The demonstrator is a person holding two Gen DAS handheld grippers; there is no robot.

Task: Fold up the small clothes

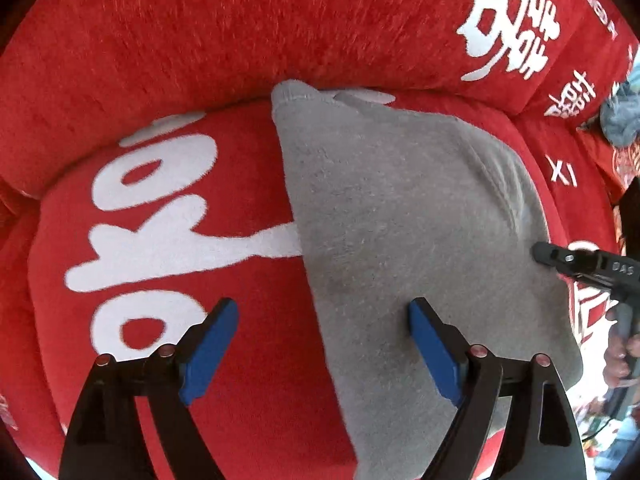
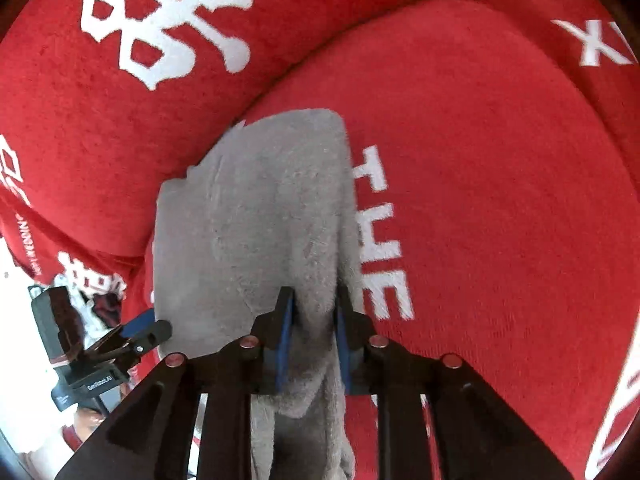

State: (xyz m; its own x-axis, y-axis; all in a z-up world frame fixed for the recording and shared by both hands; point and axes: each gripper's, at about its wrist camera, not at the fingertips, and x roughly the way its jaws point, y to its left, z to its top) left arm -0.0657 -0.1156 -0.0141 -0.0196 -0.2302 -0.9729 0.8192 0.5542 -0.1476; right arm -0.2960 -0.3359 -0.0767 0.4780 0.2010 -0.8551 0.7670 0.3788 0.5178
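Here the right gripper (image 2: 312, 320) pinches the grey cloth (image 2: 256, 208), so fold it flat toward the left gripper (image 1: 320, 344), spread empty above it.

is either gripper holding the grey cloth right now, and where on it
The right gripper has a bunched fold at the grey cloth's near right edge between its pads. The left gripper is open above the cloth, holding nothing.

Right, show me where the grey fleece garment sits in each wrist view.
Left wrist: the grey fleece garment fills centre-right, running from the sofa back to the bottom edge.
Right wrist: it lies centre-left, a fold between the right claw pads.
Shared landmark: red plush sofa cover with white lettering.
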